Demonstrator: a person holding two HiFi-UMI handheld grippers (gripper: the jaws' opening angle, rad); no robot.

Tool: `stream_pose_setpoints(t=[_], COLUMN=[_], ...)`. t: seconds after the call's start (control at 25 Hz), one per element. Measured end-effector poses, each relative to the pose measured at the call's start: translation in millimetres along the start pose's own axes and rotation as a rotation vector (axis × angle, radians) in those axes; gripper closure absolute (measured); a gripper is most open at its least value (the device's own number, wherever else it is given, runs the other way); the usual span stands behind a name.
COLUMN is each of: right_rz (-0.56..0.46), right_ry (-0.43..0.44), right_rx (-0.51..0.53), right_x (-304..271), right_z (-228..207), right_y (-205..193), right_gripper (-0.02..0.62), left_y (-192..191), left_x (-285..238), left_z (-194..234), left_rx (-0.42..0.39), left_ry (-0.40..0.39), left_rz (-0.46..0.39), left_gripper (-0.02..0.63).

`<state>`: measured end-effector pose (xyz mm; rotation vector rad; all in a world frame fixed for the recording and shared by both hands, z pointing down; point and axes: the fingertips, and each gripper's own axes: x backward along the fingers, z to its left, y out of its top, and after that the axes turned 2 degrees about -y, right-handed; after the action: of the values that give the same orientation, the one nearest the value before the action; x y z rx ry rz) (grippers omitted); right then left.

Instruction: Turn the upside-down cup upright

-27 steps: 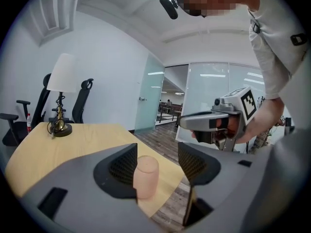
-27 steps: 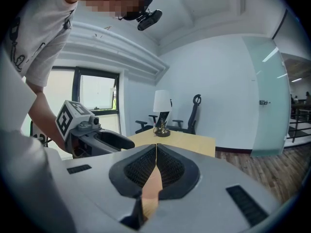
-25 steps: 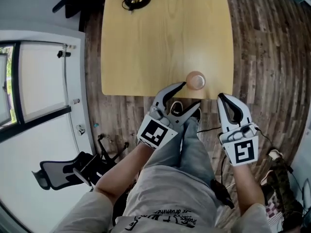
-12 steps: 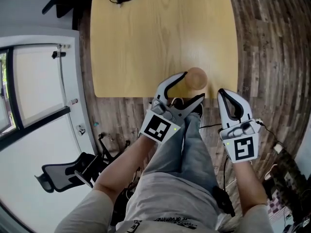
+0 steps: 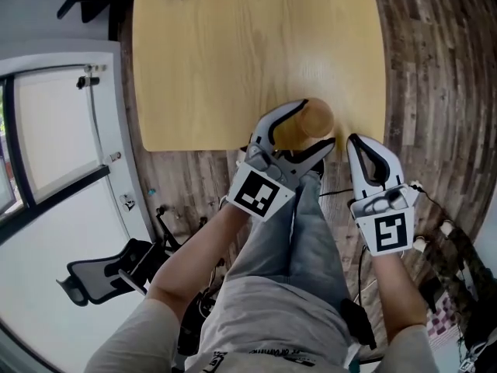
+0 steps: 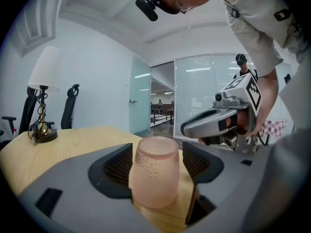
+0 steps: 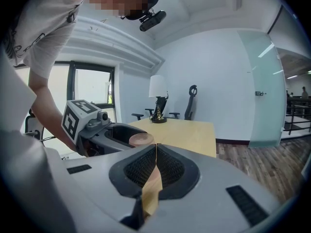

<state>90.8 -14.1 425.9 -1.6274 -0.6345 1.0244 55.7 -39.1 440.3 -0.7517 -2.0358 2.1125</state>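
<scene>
A pink, dotted, see-through cup (image 5: pixel 318 115) stands upside down near the front right corner of the wooden table (image 5: pixel 233 53). My left gripper (image 5: pixel 313 127) reaches over the table edge, and its jaws have just been opening. The cup (image 6: pixel 155 178) stands between the two fingers; a gap shows at the right pad (image 6: pixel 197 159), so nothing is gripped. My right gripper (image 5: pixel 359 143) hangs just off the table's front edge, right of the cup, shut with nothing between its pads (image 7: pixel 167 171). The left gripper view shows it (image 6: pixel 214 125) beside the cup.
A table lamp (image 6: pixel 41 101) stands at the table's far end, with office chairs (image 7: pixel 190 101) behind it. Another chair (image 5: pixel 101 274) lies on the floor to the left. The person's legs (image 5: pixel 307 231) are below the table's front edge.
The left gripper has come forward and down, so the cup that stood ahead of its fingertips is now between the jaws. The right gripper has sunk a little beside it.
</scene>
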Motion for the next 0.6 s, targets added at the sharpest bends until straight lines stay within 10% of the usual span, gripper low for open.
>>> stream_pose_setpoints(t=[0.6], right_rz=[0.027], right_ry=[-0.008], right_rx=[-0.025], right_x=[3.3], right_z=[-3.1], right_y=[-15.5], right_gripper=[0.572], left_y=[-6.0], left_x=[-5.6], left_z=[7.4], left_rx=[0.03], left_ry=[0.011], left_rz=[-0.014], left_gripper=[0.299])
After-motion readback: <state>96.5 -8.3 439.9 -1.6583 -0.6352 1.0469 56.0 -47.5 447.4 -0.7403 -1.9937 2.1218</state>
